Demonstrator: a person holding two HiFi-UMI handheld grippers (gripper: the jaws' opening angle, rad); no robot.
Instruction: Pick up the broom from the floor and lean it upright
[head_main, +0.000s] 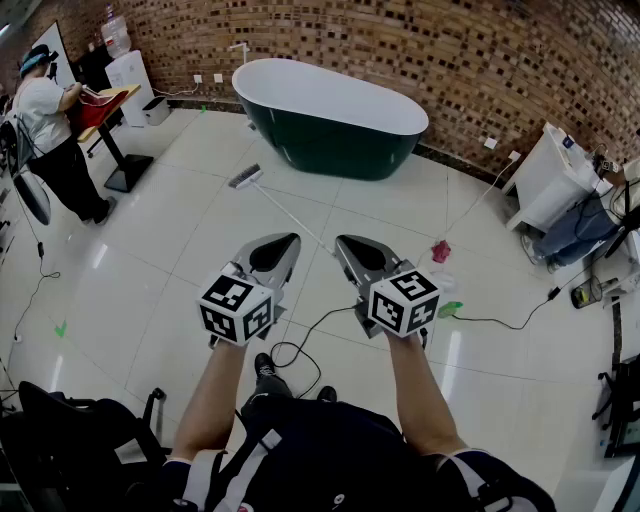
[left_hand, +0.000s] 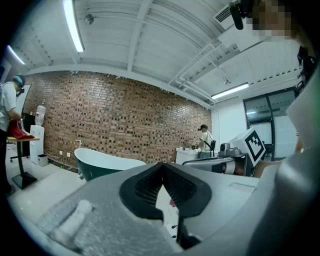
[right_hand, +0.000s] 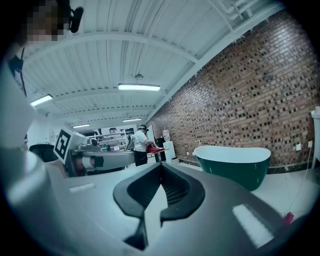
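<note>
The broom (head_main: 285, 210) lies flat on the pale tiled floor. Its brush head (head_main: 245, 177) is close to the green bathtub, and its thin white handle runs back toward me, ending just beyond the gripper tips. My left gripper (head_main: 291, 240) and right gripper (head_main: 343, 241) hover side by side above the floor, roughly level, short of the handle's near end. Both are shut with nothing between the jaws. The left gripper (left_hand: 161, 165) and right gripper (right_hand: 161, 166) each show their tips meeting in their own views. The broom does not show in either gripper view.
A dark green bathtub (head_main: 330, 115) stands against the brick wall ahead. A person (head_main: 48, 125) works at a standing desk at far left. A red rag (head_main: 440, 250), a green item (head_main: 450, 309) and black cables (head_main: 300, 345) lie near my feet. White cabinet (head_main: 552, 175) at right.
</note>
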